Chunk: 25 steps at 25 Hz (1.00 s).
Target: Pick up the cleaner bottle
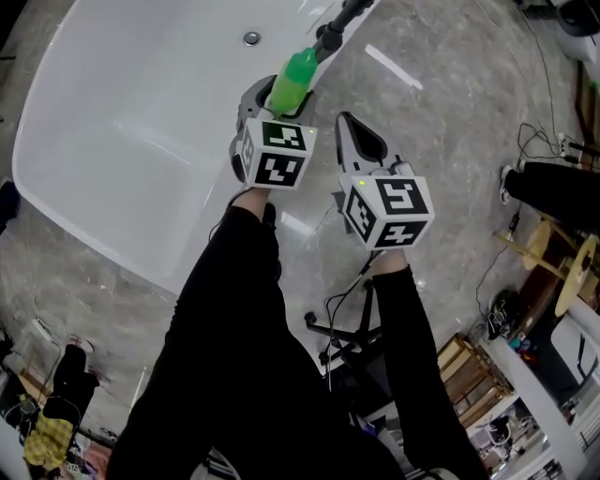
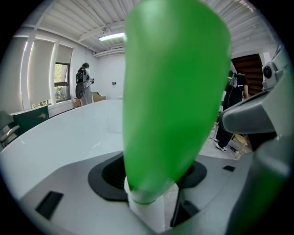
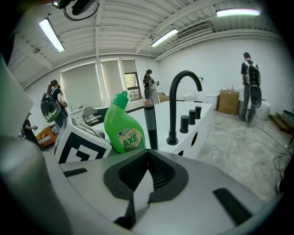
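Observation:
The green cleaner bottle (image 1: 293, 78) stands up between the jaws of my left gripper (image 1: 279, 103), which is shut on it over the rim of the white bathtub (image 1: 131, 112). In the left gripper view the bottle (image 2: 174, 92) fills the middle, its white cap (image 2: 148, 209) down near the camera. My right gripper (image 1: 351, 127) hovers just right of it, shut and holding nothing. The right gripper view shows that gripper (image 3: 148, 172) with its pads together, and the bottle (image 3: 124, 131) with its AXE label beyond, to the left.
A black curved faucet (image 3: 177, 105) with black knobs (image 3: 190, 118) stands on the tub rim right of the bottle. A black post (image 1: 339, 21) rises beside the bottle. Marble floor (image 1: 450, 122), cables and wooden furniture (image 1: 553, 262) lie to the right. People stand in the background.

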Tool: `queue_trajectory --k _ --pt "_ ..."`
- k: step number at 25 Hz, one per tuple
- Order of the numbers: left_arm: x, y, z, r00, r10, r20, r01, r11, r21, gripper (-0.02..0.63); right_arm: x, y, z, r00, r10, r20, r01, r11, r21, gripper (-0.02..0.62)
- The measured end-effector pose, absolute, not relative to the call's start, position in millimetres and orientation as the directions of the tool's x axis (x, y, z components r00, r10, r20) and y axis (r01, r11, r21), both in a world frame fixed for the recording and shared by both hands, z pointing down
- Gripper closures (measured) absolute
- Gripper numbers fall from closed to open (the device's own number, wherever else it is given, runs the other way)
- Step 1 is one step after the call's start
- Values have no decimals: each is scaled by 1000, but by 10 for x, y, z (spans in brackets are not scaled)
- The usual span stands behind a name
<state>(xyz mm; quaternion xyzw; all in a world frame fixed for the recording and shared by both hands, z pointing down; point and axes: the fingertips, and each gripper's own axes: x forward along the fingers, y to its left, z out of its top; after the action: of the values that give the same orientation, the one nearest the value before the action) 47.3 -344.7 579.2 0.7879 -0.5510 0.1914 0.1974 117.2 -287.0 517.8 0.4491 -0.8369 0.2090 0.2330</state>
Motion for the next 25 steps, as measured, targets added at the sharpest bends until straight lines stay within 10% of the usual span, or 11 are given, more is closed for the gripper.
queue_trajectory --k 25 --pt "417 -3534 5810 266 -831 488 -956 -291 25 407 1205 -2988 5373 -478 -645 596 -858 488 -161 594"
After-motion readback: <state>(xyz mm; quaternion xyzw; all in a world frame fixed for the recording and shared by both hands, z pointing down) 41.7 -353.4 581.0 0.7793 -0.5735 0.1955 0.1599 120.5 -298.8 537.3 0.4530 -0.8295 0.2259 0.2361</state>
